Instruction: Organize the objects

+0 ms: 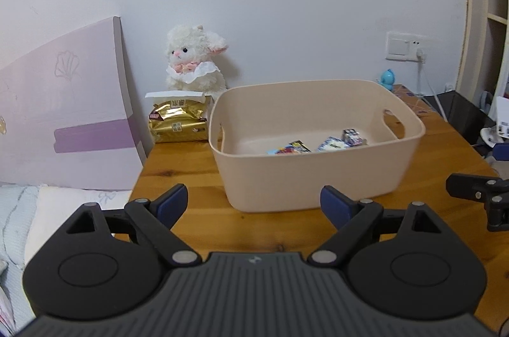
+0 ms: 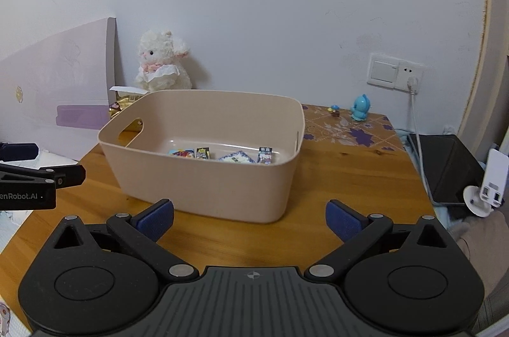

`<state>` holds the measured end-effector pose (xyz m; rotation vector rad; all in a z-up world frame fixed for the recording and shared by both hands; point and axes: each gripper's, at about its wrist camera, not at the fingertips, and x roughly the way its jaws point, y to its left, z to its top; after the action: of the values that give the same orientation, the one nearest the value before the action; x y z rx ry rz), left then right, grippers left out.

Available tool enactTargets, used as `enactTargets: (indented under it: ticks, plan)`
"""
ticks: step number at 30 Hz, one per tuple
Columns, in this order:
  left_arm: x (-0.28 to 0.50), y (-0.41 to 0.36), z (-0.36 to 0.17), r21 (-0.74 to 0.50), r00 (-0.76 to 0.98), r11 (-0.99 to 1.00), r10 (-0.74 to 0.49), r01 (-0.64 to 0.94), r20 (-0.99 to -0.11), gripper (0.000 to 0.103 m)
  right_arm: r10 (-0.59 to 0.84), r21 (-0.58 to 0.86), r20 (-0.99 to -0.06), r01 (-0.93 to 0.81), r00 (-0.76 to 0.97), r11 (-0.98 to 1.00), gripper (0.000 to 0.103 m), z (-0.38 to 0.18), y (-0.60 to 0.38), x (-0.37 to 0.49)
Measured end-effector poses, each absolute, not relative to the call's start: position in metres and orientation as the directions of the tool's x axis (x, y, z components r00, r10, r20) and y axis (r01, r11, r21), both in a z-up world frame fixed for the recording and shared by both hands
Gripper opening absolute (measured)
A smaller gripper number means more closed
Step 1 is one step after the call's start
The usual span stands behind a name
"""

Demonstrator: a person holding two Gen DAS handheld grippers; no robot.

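Leaning against the wall well to the left of the bin (image 1: 315, 143): a pale pink board (image 1: 66, 114). Sitting behind the bin's left rear corner: a white plush lamb (image 1: 194, 60), with a gold foil pack (image 1: 178, 122) lying just in front of it, close beside the bin's left wall.

Standing on the wooden tabletop (image 1: 178, 168), roughly at its middle: the beige plastic bin, with cut-out handles in its end walls. Lying on the bin's floor, toward its right half: several small printed packets (image 2: 233, 157), flat and close together; exact count hard to tell.

Hovering just in front of the bin's near wall, low over the tabletop: the left gripper (image 1: 253, 205), jaws spread wide, blue pads (image 1: 173, 203) holding nothing. Hovering in front of the bin's near right corner: the right gripper (image 2: 249, 217), likewise spread wide and holding nothing, not touching the bin.

Standing well behind and to the right of the bin, on the patterned mat (image 2: 346, 127) at the tabletop's rear corner: a small blue figurine (image 2: 359, 108), with a tiny mushroom-like toy (image 2: 334, 111) just to its left. Hanging on the wall above the figurine, right of the bin: a switch-and-socket plate (image 2: 396, 73) with a white cable (image 2: 420, 146) plugged in.
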<state>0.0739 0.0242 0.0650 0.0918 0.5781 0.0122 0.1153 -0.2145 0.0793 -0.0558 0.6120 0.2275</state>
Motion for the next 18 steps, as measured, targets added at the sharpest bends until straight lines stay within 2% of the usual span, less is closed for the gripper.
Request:
enactTargets:
  ticks: [5, 11, 18]
  plan:
    - [0.047, 0.018, 0.066, 0.084, 0.853, 0.996, 0.034, 0.012, -0.521, 0.091, 0.197, 0.005, -0.571, -0.236, 0.797, 0.972, 0.103, 0.083, -0.217, 0.089]
    - [0.021, 0.012, 0.066, 0.068, 0.853, 0.997, 0.017, 0.022, -0.522, 0.096, 0.220, 0.012, -0.572, -0.260, 0.790, 0.966, 0.103, 0.086, -0.218, 0.061]
    - [-0.002, 0.013, 0.069, 0.038, 0.845, 0.999, 0.012, 0.010, -0.535, 0.097, 0.226, -0.005, -0.586, -0.282, 0.778, 0.959, 0.103, 0.084, -0.216, 0.040]
